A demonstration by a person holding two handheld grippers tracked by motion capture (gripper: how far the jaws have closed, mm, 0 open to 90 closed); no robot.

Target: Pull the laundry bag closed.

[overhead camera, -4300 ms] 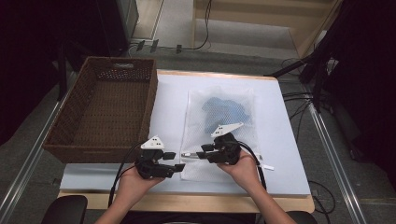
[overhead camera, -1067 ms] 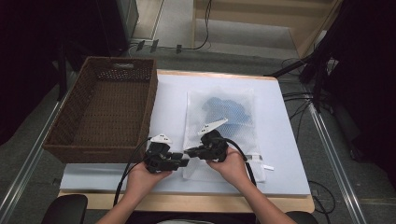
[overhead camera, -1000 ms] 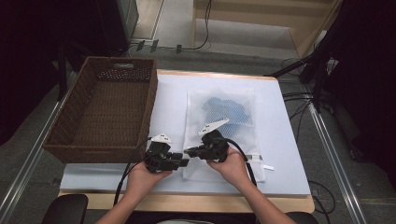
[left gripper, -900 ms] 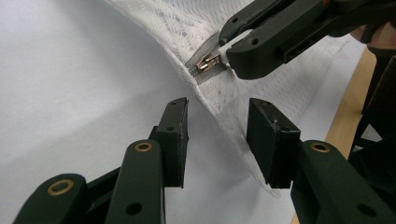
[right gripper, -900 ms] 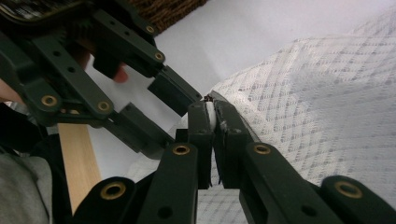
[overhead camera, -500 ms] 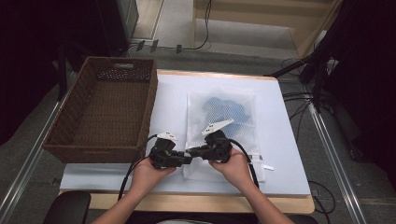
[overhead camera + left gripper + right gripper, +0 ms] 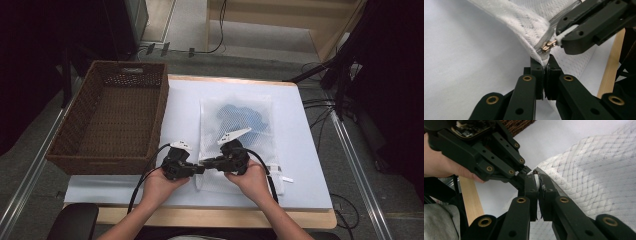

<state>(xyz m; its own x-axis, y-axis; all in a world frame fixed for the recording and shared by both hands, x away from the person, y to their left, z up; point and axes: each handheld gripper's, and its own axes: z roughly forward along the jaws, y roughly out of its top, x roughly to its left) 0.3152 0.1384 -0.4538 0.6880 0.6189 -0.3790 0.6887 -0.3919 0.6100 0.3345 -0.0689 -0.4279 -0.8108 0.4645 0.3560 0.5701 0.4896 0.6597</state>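
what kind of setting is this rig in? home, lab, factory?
Most likely a lab or recording workspace, not a home. A table with a white cover stands among loose floor cables and metal rails, with dark equipment around. On it are staged props: a wicker basket and a mesh laundry bag.

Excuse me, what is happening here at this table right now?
A person is working on a white mesh laundry bag lying on the table, with something blue inside. The left gripper has just been closing and now pinches the bag's corner fabric beside the zipper slider. The right gripper is shut on the white pull tab at that slider. The zipper seems about to be pulled. A brown wicker basket stands to the left.
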